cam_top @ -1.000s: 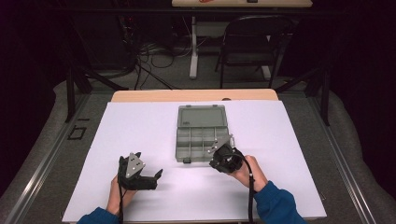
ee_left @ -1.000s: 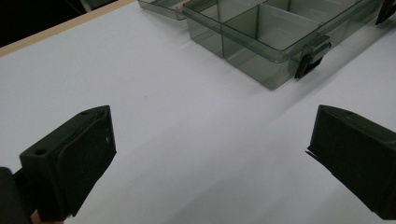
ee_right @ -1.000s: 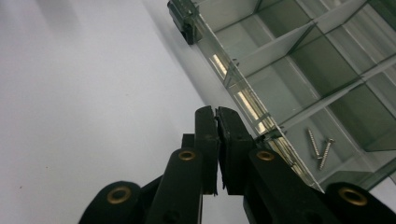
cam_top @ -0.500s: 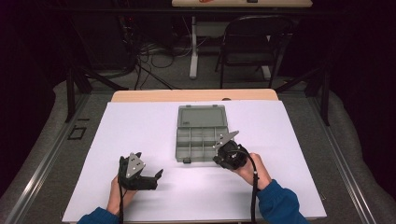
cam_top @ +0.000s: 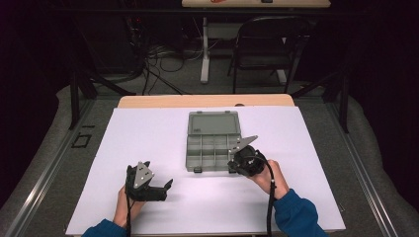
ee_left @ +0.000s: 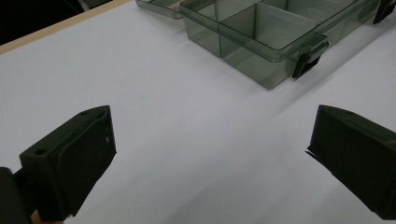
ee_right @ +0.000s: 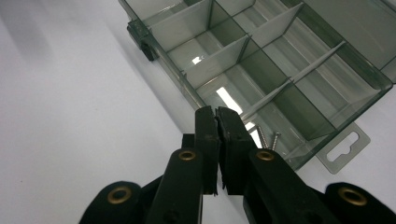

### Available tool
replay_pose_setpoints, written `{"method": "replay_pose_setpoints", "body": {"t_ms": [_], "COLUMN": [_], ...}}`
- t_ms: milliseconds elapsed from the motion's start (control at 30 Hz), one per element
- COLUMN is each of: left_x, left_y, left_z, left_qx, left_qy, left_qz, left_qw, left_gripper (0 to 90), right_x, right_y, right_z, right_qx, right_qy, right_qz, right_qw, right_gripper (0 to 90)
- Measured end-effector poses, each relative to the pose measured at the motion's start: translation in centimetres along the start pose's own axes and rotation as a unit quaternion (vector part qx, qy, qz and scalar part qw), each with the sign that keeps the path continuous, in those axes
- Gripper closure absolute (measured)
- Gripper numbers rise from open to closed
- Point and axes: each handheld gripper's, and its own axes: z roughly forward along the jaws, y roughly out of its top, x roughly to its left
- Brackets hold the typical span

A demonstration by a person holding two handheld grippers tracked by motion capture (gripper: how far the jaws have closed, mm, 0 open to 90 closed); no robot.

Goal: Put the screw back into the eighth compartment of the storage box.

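Note:
A clear grey compartment box (cam_top: 212,148) lies open in the middle of the white table, its lid (cam_top: 213,122) folded back on the far side. My right gripper (cam_top: 232,163) is at the box's near right corner, and its jaws are shut with nothing between them (ee_right: 217,113). Just past its tips, two small screws (ee_right: 263,136) lie in the nearest compartment of the box (ee_right: 280,60); the other compartments look empty. My left gripper (cam_top: 165,186) rests on the table to the near left of the box, jaws wide open (ee_left: 210,126) and empty. Ahead of them stands the box (ee_left: 261,37).
White paper covers the table (cam_top: 148,138), with bare room left and right of the box. A wooden edge (cam_top: 205,100) shows at the far side. Beyond it stand a folding chair (cam_top: 267,44), a table leg and floor cables. The box has black latches (ee_left: 306,63) on its near wall.
The right gripper has shifted slightly to the right at the box's near right corner and turned a little. The left gripper has stayed put.

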Motion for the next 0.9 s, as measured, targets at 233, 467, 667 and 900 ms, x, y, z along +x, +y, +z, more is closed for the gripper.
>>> {"method": "replay_pose_setpoints", "body": {"t_ms": [233,467,667,900], "left_x": [-0.1,-0.1,-0.1,-0.1], "left_y": [0.0,0.0,0.0,0.0], "left_z": [0.0,0.1,0.1,0.2], "left_qx": [0.0,0.0,0.0,0.001], "left_qy": [0.001,0.0,0.0,0.0], "left_qz": [0.001,0.001,0.001,0.004], "left_qw": [1.0,1.0,1.0,1.0], "left_gripper": [0.0,0.0,0.0,0.0], "right_x": [-0.5,-1.1,-1.6,-2.2], "right_y": [-0.1,0.0,-0.1,-0.1], "right_z": [-0.2,-0.3,0.0,0.5], "right_qx": [-0.016,-0.015,-0.017,-0.012], "right_qy": [-0.008,-0.021,-0.035,-0.048], "right_qz": [0.01,0.018,0.023,0.028], "right_qw": [0.9998,0.9995,0.999,0.9984], "right_gripper": [87.4,87.3,87.3,87.4]}}
